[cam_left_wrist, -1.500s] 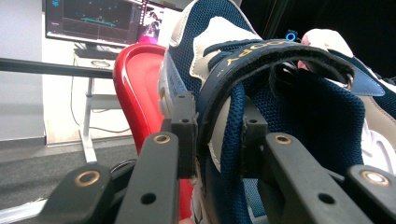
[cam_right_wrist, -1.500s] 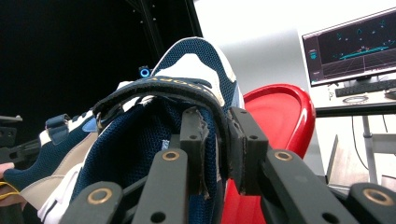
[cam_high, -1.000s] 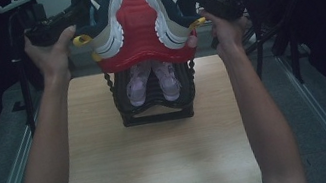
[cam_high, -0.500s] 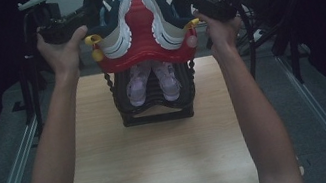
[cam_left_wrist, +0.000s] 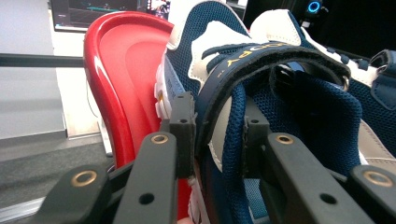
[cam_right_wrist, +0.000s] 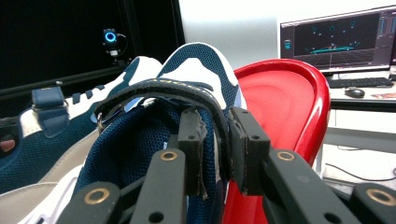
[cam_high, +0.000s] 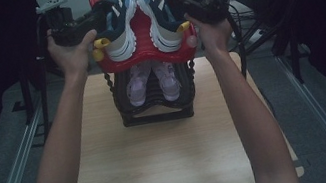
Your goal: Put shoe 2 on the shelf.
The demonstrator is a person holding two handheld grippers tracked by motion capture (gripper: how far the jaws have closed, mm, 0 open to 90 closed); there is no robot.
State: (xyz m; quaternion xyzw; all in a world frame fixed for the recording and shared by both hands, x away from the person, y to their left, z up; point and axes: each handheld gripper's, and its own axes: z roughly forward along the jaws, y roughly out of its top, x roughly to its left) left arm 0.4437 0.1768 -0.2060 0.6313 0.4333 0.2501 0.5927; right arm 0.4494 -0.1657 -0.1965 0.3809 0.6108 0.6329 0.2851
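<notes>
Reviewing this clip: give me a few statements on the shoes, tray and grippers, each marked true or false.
1. Each gripper clamps the side wall of a navy shoe. True: the left gripper pinches the left shoe, the right gripper the right shoe.
2. The navy shoes sit on a blue tray. False: the tray is red.
3. A pink pair sits in the black rack below. True.
4. The rack stands on the floor. False: it stands on the wooden table.
5. Both navy shoes have their soles toward the high camera. False: their uppers face it.
</notes>
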